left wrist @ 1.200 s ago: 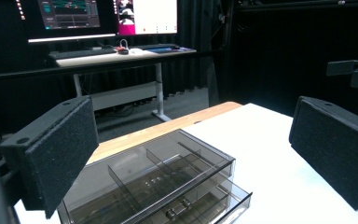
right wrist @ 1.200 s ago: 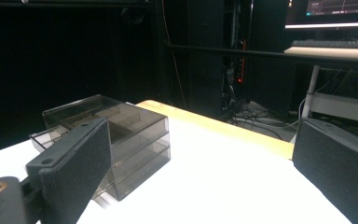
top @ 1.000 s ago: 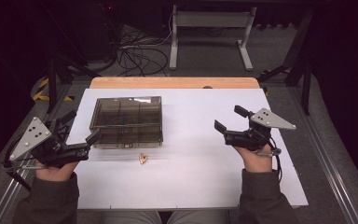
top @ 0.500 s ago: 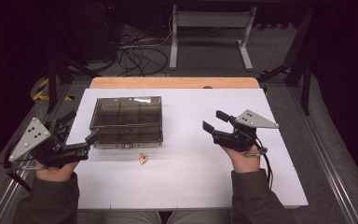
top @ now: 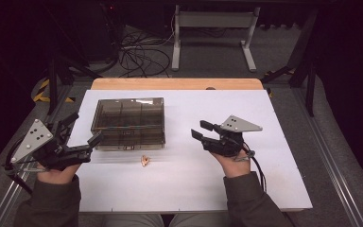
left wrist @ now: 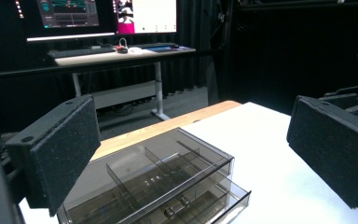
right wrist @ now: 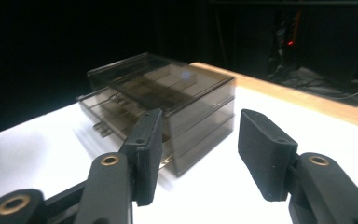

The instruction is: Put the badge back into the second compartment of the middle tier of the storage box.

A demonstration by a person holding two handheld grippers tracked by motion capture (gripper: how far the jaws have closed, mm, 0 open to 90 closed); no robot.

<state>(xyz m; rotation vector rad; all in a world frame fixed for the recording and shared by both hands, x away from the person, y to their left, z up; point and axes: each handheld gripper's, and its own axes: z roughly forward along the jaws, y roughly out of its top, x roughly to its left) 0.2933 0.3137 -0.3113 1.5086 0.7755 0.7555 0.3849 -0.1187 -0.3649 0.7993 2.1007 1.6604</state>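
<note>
No lettering, label, brand or number can be read anywhere on the table. The two monitors (left wrist: pixel 107 14) at the far desk glow with coloured windows, their contents too small and blurred to make out.

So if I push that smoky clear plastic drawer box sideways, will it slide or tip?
The smoky clear plastic drawer box is low and wide, so it likely slides rather than tips. It looks hard and stiff. Its bottom drawer sits slightly out, so it may shift.
</note>
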